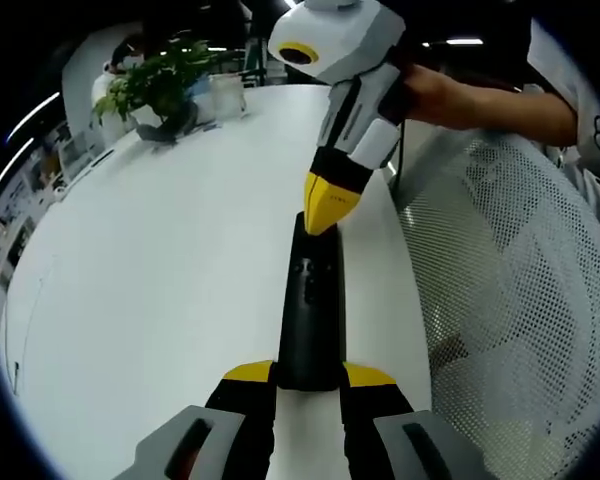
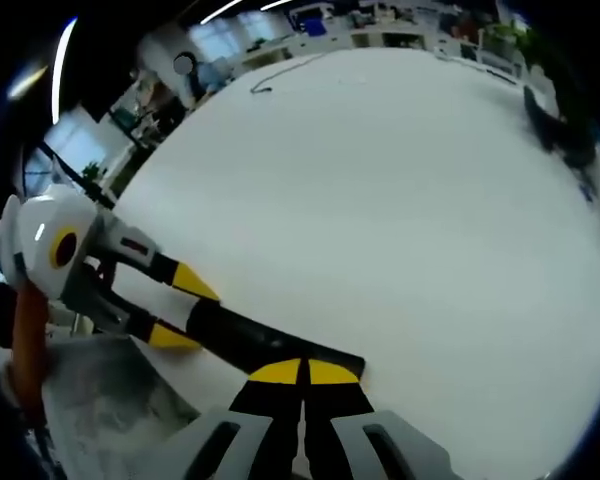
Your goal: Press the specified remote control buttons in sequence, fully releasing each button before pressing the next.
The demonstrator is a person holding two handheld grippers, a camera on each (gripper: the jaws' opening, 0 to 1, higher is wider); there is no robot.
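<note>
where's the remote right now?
In the left gripper view the remote is clamped at its near end by the left gripper, above the white table, with the shut right gripper pressing its far end.

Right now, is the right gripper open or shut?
Shut: the right gripper has its yellow tips together, meeting the remote control end.

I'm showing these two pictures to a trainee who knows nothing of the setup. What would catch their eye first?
The long black remote stands out, lying on the white table and clamped at its near end by the left claw. The right claw, jaws closed together, comes down with its yellow tips on the remote's far end. A leafy potted plant sits at the table's far edge.
</note>
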